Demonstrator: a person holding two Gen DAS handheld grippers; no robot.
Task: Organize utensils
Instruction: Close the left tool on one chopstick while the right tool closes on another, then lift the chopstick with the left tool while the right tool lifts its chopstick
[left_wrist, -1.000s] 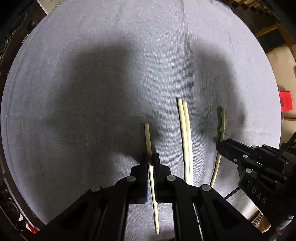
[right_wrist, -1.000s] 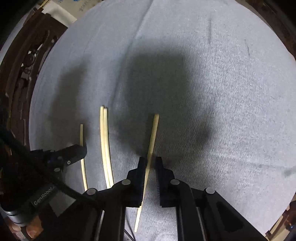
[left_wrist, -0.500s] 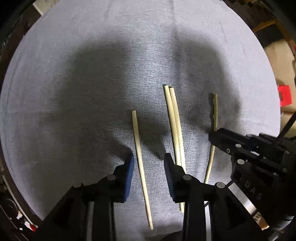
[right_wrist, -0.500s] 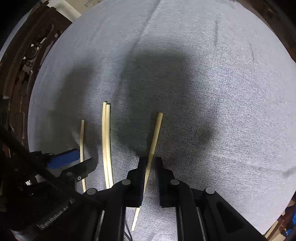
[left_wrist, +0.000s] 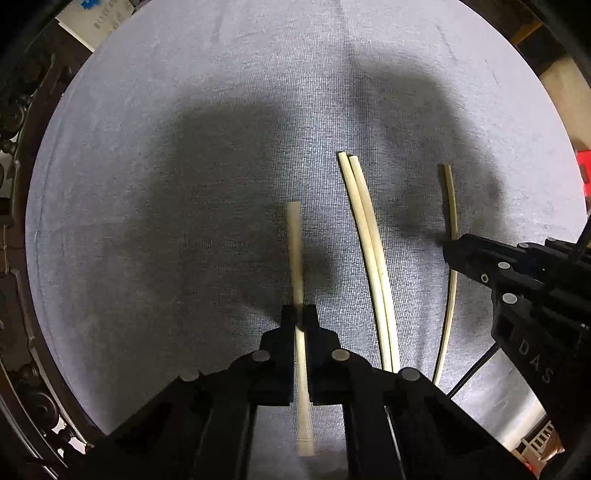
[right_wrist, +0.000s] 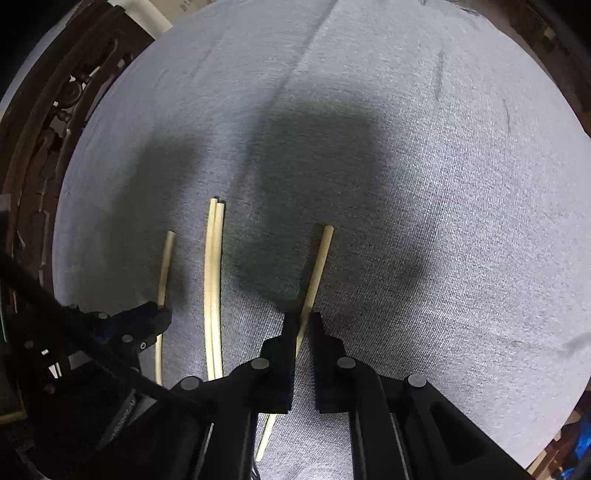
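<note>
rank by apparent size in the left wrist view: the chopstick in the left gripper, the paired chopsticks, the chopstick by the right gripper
1. Chopstick in the left gripper: looks thickest, but it is nearest.
2. Paired chopsticks: each thinner, similar length.
3. Chopstick by the right gripper: thinnest, partly hidden.

The raised letters "DAS" are seen on the side of the black plastic right gripper (left_wrist: 448, 254) in the left wrist view. Pale lettering on the body of the black left gripper (right_wrist: 162, 319), in the right wrist view, is partly hidden and cannot be made out.
</note>
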